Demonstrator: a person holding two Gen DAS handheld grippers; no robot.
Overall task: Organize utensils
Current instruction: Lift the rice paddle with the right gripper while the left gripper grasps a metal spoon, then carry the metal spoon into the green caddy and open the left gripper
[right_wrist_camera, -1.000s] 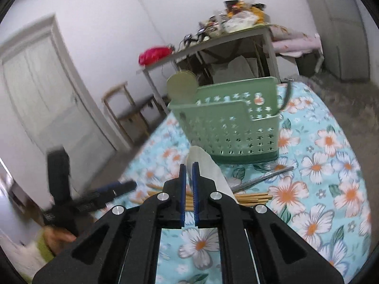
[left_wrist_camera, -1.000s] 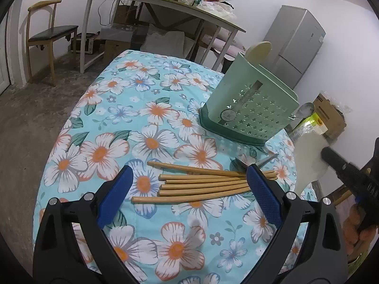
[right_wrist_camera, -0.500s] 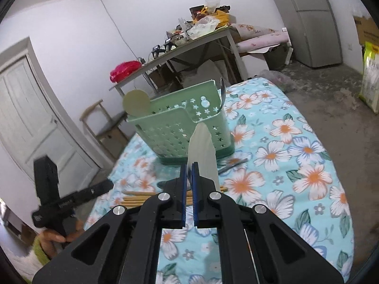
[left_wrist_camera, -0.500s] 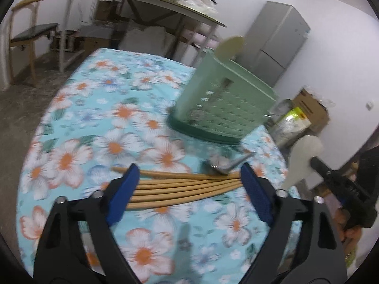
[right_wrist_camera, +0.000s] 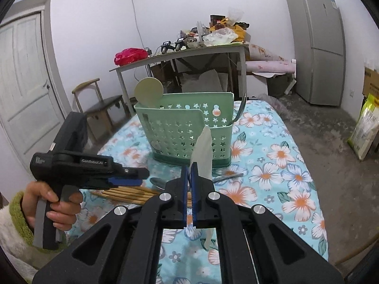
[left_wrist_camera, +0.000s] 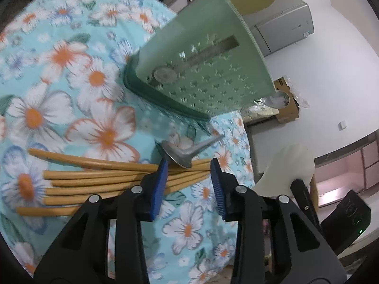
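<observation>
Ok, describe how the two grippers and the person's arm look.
Both grippers are black frames with silver screw heads and ribbed blue pads. The left gripper, seen from the side in the right wrist view, has a boxy black body with small white lettering and a grey pistol grip. The right gripper is built the same. The left hand comes out of a fuzzy white sleeve with a green cuff.

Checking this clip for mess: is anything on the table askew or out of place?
Yes. A metal spoon lies loose across the tips of the scattered wooden chopsticks on the floral tablecloth, outside the green utensil basket.
</observation>
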